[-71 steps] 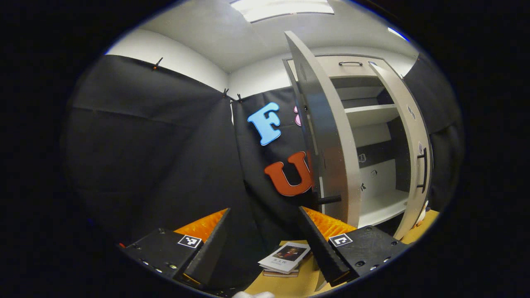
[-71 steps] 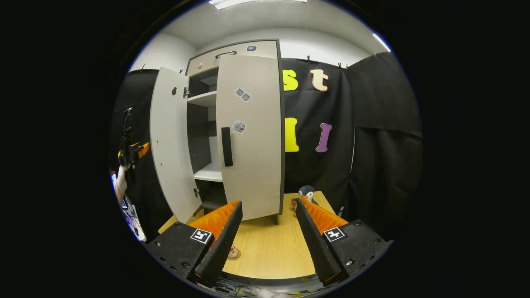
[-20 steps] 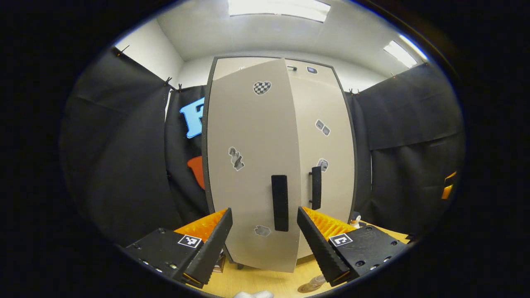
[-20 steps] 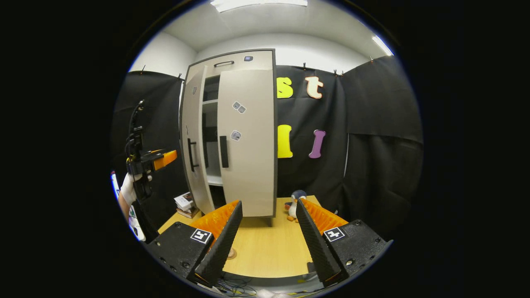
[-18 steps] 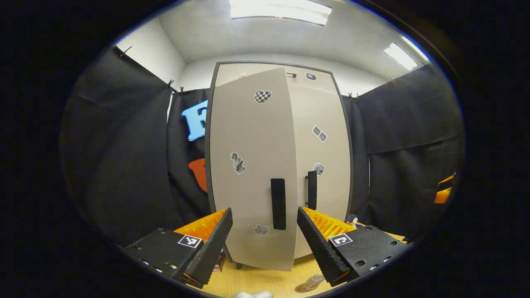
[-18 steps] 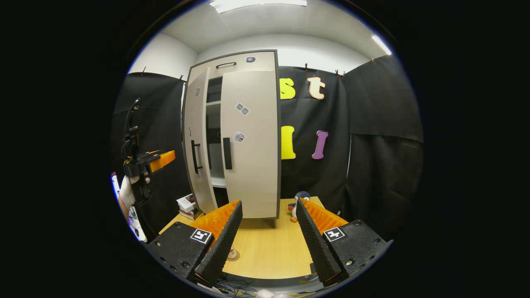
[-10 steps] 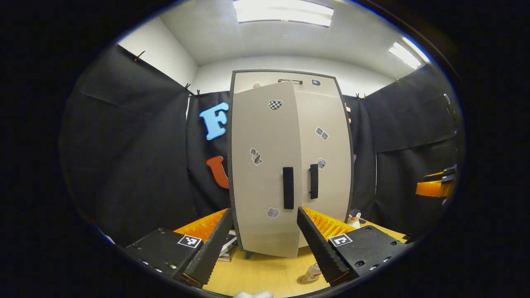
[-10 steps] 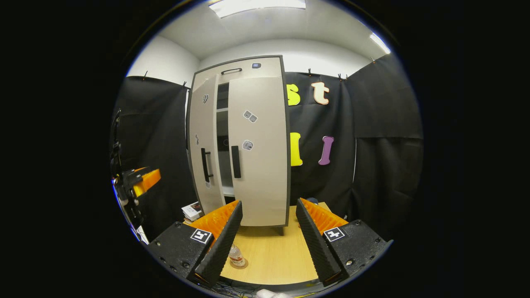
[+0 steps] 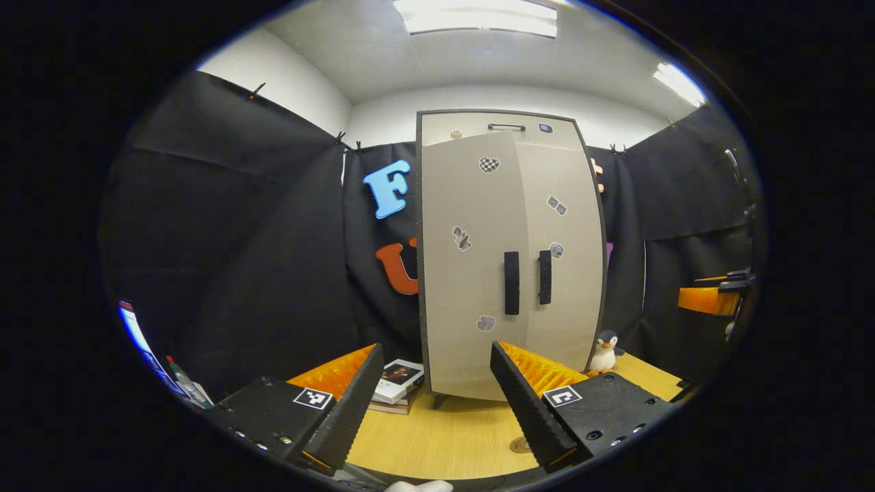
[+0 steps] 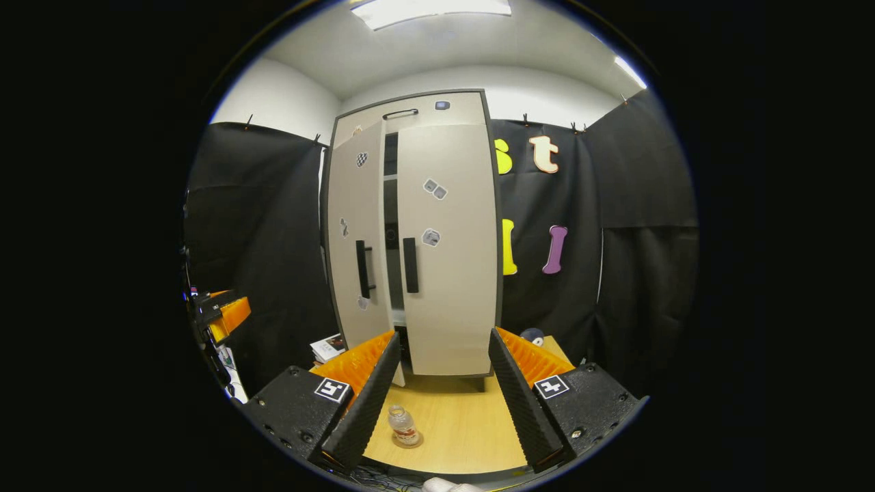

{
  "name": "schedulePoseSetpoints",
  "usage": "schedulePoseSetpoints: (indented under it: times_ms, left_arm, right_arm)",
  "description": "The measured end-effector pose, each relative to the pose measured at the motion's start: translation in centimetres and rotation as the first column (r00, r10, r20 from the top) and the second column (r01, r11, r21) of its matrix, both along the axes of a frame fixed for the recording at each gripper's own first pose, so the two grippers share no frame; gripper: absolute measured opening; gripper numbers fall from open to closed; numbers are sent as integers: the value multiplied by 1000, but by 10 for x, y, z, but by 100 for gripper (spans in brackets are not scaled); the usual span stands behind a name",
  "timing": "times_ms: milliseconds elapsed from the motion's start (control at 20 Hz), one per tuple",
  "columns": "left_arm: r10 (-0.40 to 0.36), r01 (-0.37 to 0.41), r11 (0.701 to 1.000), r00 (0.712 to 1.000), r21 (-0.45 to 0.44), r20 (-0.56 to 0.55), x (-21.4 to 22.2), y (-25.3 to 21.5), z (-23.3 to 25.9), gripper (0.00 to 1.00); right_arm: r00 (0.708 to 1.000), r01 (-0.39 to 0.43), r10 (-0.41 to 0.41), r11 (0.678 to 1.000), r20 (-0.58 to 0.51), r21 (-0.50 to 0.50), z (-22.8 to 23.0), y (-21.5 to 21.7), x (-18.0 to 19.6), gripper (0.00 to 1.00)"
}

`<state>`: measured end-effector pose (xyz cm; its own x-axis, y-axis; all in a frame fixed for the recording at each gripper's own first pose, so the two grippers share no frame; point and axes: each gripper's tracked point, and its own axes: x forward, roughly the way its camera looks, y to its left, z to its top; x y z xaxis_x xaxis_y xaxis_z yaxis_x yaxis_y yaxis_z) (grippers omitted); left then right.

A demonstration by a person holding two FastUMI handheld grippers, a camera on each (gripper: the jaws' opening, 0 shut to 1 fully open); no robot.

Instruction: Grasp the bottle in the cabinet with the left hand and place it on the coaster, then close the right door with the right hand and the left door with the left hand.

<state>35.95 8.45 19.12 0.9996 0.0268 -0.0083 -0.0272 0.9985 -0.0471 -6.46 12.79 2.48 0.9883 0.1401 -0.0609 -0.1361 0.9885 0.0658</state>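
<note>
Your left gripper (image 9: 434, 400) and right gripper (image 10: 437, 396) are both spread, empty, well back from the cabinet (image 10: 448, 113). Left door (image 10: 359, 225) ajar; bottle (image 10: 403, 424) upright on coaster (image 10: 410, 442).

Hand-held gripper (image 9: 434, 403): blk housings, square markers

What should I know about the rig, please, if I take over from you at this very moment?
Left tongs: open, empty, held back from the cabinet.
Right tongs: open, empty.
Bottle: upright on the coaster, in front of the cabinet.
Done: bottle placed; right door looks shut.
Left: left door is ajar, with a dark gap beside it in the right gripper view; push it shut with the left tongs.
</note>
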Motion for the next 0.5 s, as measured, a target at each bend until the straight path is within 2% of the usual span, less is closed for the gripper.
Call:
schedulePoseSetpoints:
  times_ms: [500]
  left_arm:
    - [-21, 21, 1000, 1000, -1, -6, 6, -11, 5, 95]
  right_arm:
    - [1000, 26, -26, 1000, -8, -2, -5, -14, 4, 81]
